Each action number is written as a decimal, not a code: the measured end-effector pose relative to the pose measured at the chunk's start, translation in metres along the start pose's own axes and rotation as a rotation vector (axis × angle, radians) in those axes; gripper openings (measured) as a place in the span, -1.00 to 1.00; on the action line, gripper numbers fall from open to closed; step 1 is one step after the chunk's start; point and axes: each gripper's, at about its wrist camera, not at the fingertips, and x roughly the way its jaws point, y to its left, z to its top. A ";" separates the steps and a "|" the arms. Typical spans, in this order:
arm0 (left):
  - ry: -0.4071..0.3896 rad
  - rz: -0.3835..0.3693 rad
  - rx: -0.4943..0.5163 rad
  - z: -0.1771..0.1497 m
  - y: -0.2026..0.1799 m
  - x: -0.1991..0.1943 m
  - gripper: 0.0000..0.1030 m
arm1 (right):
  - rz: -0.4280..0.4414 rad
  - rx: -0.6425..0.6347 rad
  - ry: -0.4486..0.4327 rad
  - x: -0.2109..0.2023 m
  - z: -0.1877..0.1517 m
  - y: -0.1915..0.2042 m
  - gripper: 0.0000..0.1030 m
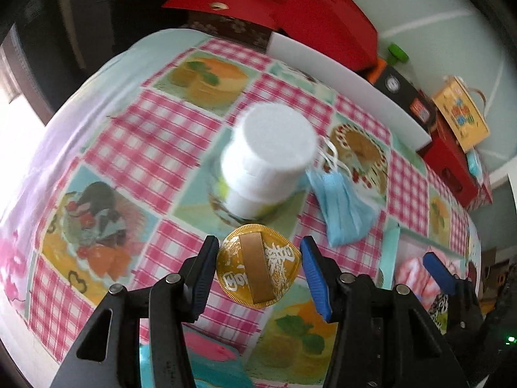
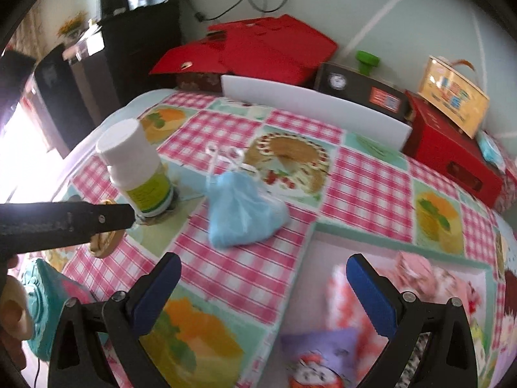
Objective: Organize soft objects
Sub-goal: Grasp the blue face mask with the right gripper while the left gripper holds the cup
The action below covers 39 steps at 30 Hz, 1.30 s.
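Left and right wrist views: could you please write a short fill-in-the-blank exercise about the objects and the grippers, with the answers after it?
1. The left gripper holds a round pad whose colour is ____.
2. The face mask lying on the tablecloth is light ____.
3. The bottle beside the mask has a ____ cap.
4. The right gripper is ____, with nothing between its fingers.

Answers: gold; blue; white; open
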 end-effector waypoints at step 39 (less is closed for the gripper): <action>-0.036 -0.003 -0.089 0.004 0.029 -0.014 0.04 | 0.081 -0.008 0.159 0.049 0.010 0.006 -0.42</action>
